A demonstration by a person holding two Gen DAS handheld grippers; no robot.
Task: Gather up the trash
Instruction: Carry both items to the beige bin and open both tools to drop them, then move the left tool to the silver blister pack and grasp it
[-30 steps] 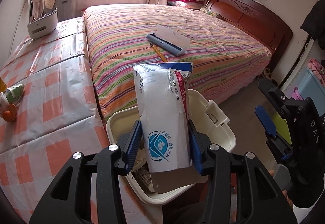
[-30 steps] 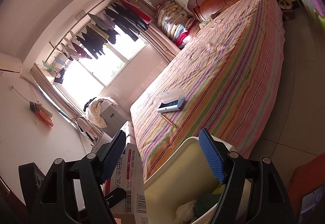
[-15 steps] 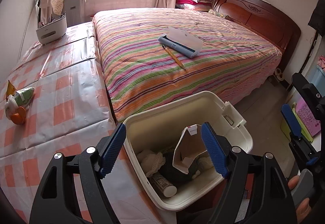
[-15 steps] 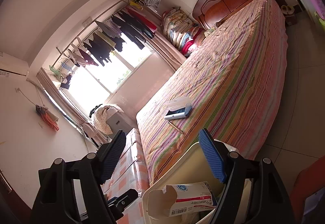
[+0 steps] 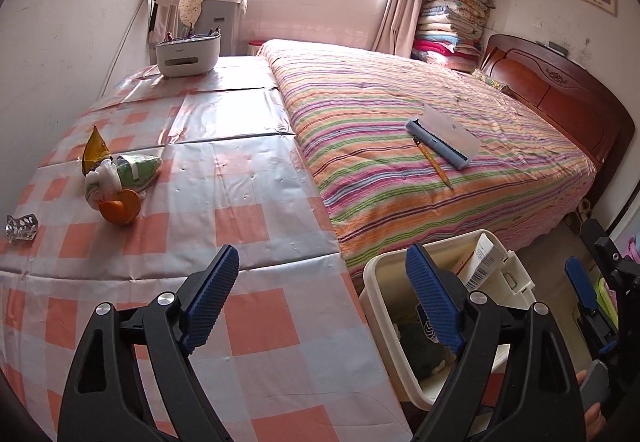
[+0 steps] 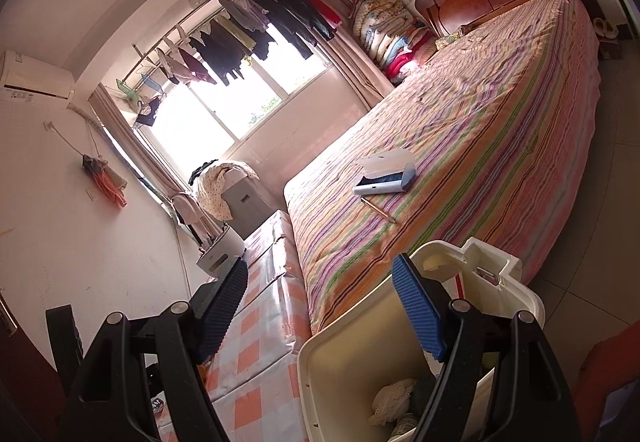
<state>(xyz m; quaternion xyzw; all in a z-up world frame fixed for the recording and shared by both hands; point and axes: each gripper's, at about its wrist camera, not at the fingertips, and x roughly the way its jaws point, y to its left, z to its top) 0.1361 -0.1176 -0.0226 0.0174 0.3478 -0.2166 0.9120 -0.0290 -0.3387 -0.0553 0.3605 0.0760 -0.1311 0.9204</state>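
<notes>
My left gripper [image 5: 324, 302] is open and empty above the near edge of the checked table [image 5: 240, 177]. A cream trash bin [image 5: 376, 306] stands right of the table, with a white medicine box [image 5: 482, 262] and other trash inside. More trash lies at the table's left: an orange peel [image 5: 120, 206], a white wad [image 5: 104, 181], a green wrapper [image 5: 140, 167], a yellow wrapper [image 5: 95, 151] and an empty blister pack [image 5: 22, 228]. My right gripper [image 6: 320, 308] is open and empty over the bin [image 6: 344, 362]; it also shows at the edge of the left wrist view [image 5: 580, 288].
A striped bed [image 5: 420, 129] lies beyond the bin, with a grey-blue case [image 5: 442, 139] and a pencil [image 5: 434, 163] on it. A white pen holder [image 5: 188, 53] stands at the table's far end. A wall runs along the table's left.
My left gripper let go of the medicine box, which dropped into the bin. It then opened wide and swung left over the table. The right gripper stayed open by the bin.
</notes>
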